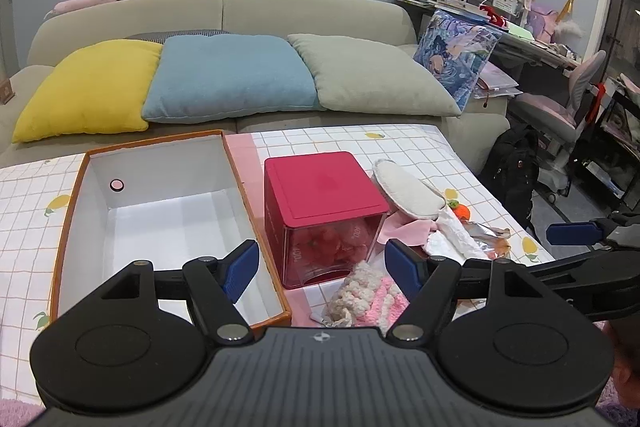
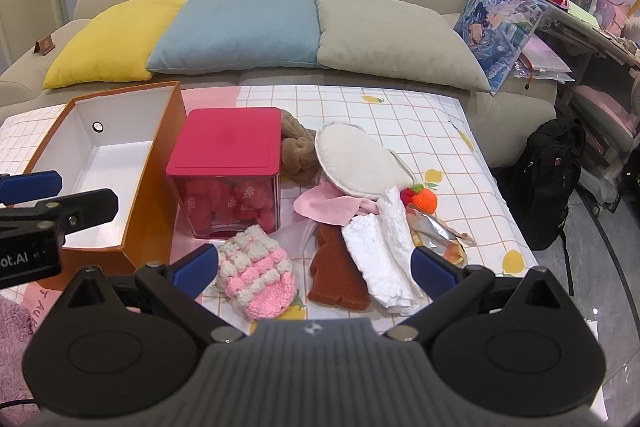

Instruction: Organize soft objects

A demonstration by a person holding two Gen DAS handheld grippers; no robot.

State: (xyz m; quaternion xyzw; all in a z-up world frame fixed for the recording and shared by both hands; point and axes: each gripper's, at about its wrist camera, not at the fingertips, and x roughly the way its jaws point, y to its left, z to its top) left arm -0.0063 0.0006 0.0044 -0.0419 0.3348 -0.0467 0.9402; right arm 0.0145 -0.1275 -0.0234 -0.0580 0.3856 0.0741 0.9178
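An open orange box [image 1: 160, 215] with a white inside sits at the table's left; it also shows in the right wrist view [image 2: 148, 187]. Soft items lie to the right: a pink-and-white knitted piece [image 2: 258, 273], also in the left wrist view [image 1: 368, 297], a brown sponge [image 2: 338, 273], a white folded cloth [image 2: 384, 259], a pink cloth [image 2: 332, 207], a white slipper [image 2: 356, 159], a brown plush [image 2: 298, 155] and a crocheted strawberry [image 2: 422, 197]. My left gripper [image 1: 320, 267] is open and empty above the box's near right corner. My right gripper [image 2: 314, 267] is open and empty above the knitted piece and sponge.
A red-lidded clear box [image 2: 228, 167] of pink pieces stands between the orange box and the pile. Foil wrappers [image 2: 440, 235] lie at the right. A sofa with yellow, blue and grey-green cushions [image 2: 240, 31] is behind the table. A black backpack [image 2: 548, 179] stands on the floor at right.
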